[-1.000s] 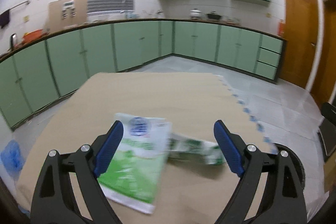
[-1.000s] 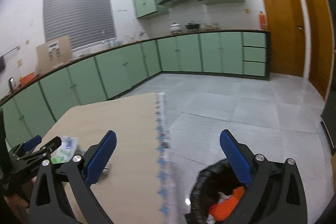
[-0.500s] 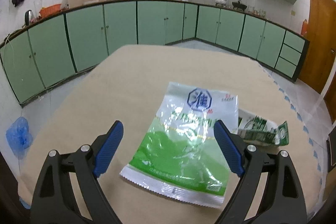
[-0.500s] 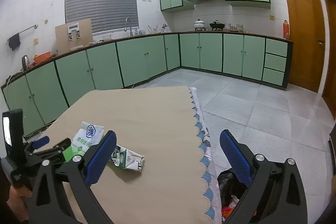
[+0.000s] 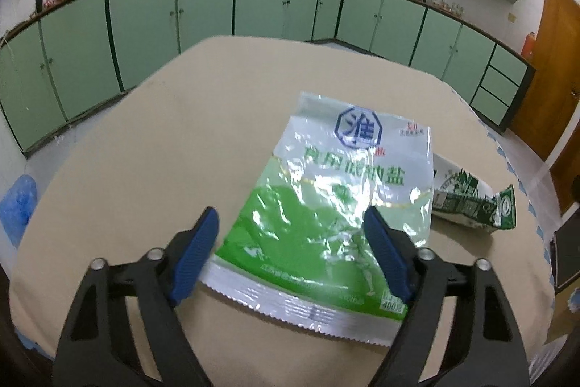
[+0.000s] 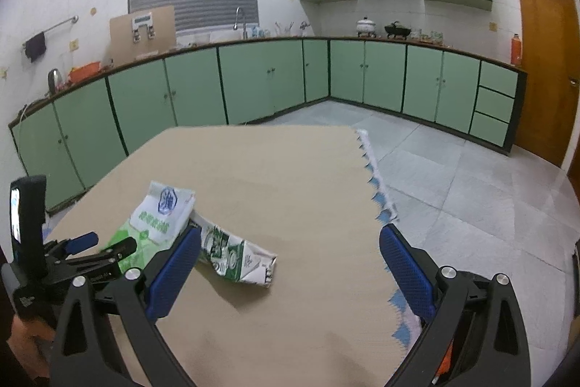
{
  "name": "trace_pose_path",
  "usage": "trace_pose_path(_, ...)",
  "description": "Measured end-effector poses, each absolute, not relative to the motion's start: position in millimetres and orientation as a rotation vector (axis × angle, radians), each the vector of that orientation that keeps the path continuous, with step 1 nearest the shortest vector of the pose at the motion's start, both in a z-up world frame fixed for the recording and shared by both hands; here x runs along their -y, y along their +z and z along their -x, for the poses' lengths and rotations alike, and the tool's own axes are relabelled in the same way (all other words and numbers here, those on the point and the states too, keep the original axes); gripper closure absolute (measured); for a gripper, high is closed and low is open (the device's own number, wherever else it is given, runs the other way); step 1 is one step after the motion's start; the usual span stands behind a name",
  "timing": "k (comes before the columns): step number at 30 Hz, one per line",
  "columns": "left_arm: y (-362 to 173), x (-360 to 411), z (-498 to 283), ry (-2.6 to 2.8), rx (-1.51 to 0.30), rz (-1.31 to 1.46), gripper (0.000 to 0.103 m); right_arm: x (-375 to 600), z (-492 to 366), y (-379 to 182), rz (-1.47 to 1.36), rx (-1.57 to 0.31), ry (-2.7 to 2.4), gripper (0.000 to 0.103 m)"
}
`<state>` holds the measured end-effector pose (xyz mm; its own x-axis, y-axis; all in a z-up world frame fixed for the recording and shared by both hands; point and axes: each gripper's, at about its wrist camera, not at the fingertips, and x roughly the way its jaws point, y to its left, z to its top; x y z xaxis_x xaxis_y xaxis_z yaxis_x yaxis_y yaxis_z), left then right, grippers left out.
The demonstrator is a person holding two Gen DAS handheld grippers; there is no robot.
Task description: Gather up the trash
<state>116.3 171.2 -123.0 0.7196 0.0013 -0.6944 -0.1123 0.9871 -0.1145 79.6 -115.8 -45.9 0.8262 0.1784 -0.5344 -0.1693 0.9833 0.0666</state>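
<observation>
Two pieces of trash lie on the table (image 5: 152,140): your left gripper (image 5: 290,243), jaws apart and just narrowing, straddles the salt bag's (image 5: 337,191) near edge, its length running away from you; your right gripper (image 6: 290,274) gapes empty beside the flattened carton (image 6: 235,256).

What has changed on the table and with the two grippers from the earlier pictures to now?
The left gripper has come down over the green salt bag; its jaws have just been closing, pads not yet pressing it. The right gripper swung from the trash bin toward the crushed carton, jaws open. Bag and carton lie unmoved on the table.
</observation>
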Motion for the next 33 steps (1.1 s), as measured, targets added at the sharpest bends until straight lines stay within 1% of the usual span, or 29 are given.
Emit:
trace_pose_path(1,-125.8,-171.4,-116.7,0.059,-0.775,0.161,0.036,114.8,-81.7,-49.2,-0.01,-0.58,0.19,0.007)
trace_pose_path(2,-128.0,-172.2,-116.6,0.056,-0.779,0.168,0.04,112.5,-84.0,-54.1,-0.001,-0.594,0.198,0.007)
trace_pose_path(3,-129.3,-172.8,-116.1,0.059,-0.778,0.173,0.041,110.3,-86.2,-58.9,0.01,-0.607,0.205,0.007)
trace_pose_path(5,-128.9,-171.7,-115.3,0.066,-0.77,0.172,0.052,105.8,-89.8,-66.9,0.03,-0.63,0.22,0.007)
trace_pose_path(6,-129.1,-171.6,-115.1,0.066,-0.769,0.173,0.055,103.7,-91.8,-70.7,0.039,-0.642,0.231,0.007)
trace_pose_path(8,-129.9,-171.8,-114.2,0.071,-0.765,0.175,0.07,98.8,-95.1,-76.8,0.052,-0.659,0.249,0.007)
trace_pose_path(9,-130.4,-171.8,-114.0,0.07,-0.765,0.178,0.074,96.1,-97.5,-79.6,0.054,-0.668,0.261,0.007)
trace_pose_path(11,-131.1,-171.6,-113.5,0.071,-0.761,0.183,0.089,91.9,-101.7,-83.1,0.054,-0.677,0.273,0.007)
trace_pose_path(15,-131.3,-171.1,-113.3,0.071,-0.747,0.181,0.103,88.4,-111.2,-88.5,0.074,-0.695,0.283,0.007)
trace_pose_path(22,-132.2,-171.1,-112.1,0.063,-0.725,0.173,0.103,83.8,-135.0,-96.3,0.1,-0.74,0.306,0.007)
trace_pose_path(27,-129.2,-167.4,-115.4,0.063,-0.711,0.148,0.103,77.7,-147.7,-94.1,0.126,-0.74,0.338,0.013)
trace_pose_path(29,-129.0,-166.3,-117.3,0.063,-0.712,0.144,0.103,75.3,-150.5,-96.1,0.122,-0.76,0.37,0.024)
trace_pose_path(30,-129.2,-165.7,-117.8,0.063,-0.713,0.141,0.103,73.0,-151.7,-97.5,0.121,-0.773,0.383,0.027)
trace_pose_path(31,-129.5,-165.1,-118.3,0.064,-0.715,0.137,0.103,72.3,-150.8,-98.7,0.125,-0.781,0.386,0.035)
trace_pose_path(33,-129.9,-163.8,-117.5,0.068,-0.713,0.124,0.103,73.5,-148.8,-98.4,0.12,-0.781,0.391,0.037)
